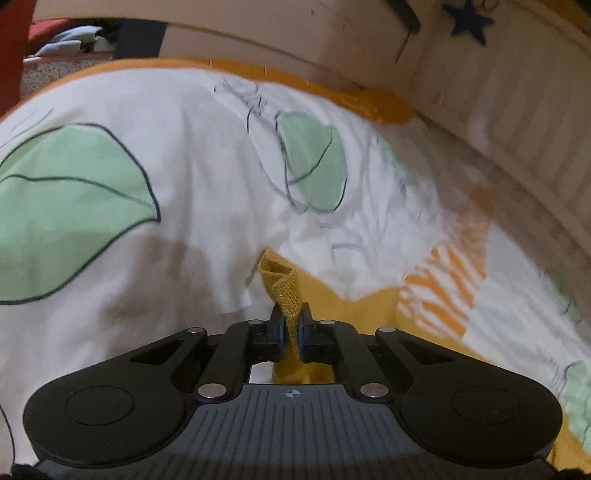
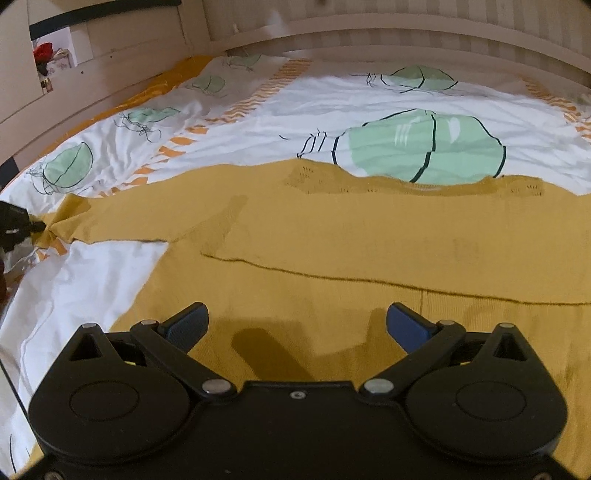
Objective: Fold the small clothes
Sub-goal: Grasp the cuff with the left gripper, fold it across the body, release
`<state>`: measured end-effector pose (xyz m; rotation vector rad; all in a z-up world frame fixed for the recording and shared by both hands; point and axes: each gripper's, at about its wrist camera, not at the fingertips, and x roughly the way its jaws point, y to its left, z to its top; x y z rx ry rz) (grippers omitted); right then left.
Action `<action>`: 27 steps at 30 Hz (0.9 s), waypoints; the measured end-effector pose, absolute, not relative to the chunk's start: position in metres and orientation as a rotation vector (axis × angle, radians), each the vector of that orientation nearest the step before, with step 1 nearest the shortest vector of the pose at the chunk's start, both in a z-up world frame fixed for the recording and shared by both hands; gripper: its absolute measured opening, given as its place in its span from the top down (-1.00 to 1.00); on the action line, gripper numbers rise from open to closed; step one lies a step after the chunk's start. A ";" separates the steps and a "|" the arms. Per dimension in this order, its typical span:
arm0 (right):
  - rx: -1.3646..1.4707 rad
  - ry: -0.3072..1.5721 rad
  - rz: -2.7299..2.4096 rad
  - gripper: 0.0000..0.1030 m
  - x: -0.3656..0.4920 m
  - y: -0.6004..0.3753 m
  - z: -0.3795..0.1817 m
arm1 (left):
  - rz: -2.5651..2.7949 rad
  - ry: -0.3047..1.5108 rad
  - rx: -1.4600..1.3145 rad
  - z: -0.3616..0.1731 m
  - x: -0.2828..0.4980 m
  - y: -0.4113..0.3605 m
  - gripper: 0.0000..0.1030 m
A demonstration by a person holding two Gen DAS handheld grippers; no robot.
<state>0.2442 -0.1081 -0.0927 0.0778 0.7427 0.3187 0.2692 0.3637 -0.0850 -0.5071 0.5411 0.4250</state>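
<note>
A mustard-yellow knit sweater (image 2: 332, 236) lies spread flat on the bed, neckline toward the far side. Its left sleeve stretches out to the left. My left gripper (image 1: 291, 325) is shut on the sleeve cuff (image 1: 286, 288), which sticks up between the blue pads; it also shows at the left edge of the right wrist view (image 2: 22, 225), pinching the sleeve end. My right gripper (image 2: 297, 325) is open and empty, hovering low over the sweater's lower body, with fabric between and beneath its blue pads (image 2: 188, 325).
The bed has a white cover (image 2: 295, 107) printed with green leaves and orange stripes, with an orange edge (image 1: 384, 103). A beige slatted headboard (image 2: 406, 33) and wall run along the far side. Shelves with clutter (image 2: 51, 55) stand at the far left.
</note>
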 end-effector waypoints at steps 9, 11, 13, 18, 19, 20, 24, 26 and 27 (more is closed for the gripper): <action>0.144 0.738 0.285 -0.99 0.231 -0.139 -0.085 | 0.249 0.450 -0.410 0.008 0.270 0.299 0.88; 0.158 0.734 0.276 -0.99 0.226 -0.148 -0.082 | 0.176 0.423 -0.376 0.034 0.273 0.272 0.88; 0.166 0.732 0.263 -0.99 0.220 -0.157 -0.081 | 0.099 0.394 -0.337 0.058 0.275 0.239 0.88; 0.205 0.728 0.219 -0.99 0.209 -0.183 -0.078 | -0.105 0.371 -0.328 0.096 0.287 0.150 0.88; 0.215 0.728 0.207 -0.99 0.208 -0.189 -0.078 | -0.146 0.374 -0.328 0.099 0.290 0.130 0.88; 0.223 0.728 0.198 -0.99 0.207 -0.195 -0.078 | -0.183 0.377 -0.325 0.100 0.293 0.110 0.88; 0.253 0.733 0.156 -0.99 0.203 -0.216 -0.078 | -0.323 0.406 -0.276 0.089 0.300 0.026 0.87; 0.271 0.736 0.138 -0.99 0.202 -0.224 -0.079 | -0.371 0.450 -0.251 0.073 0.304 -0.011 0.85; 0.280 0.737 0.130 -0.99 0.201 -0.229 -0.079 | -0.390 0.481 -0.236 0.062 0.307 -0.028 0.81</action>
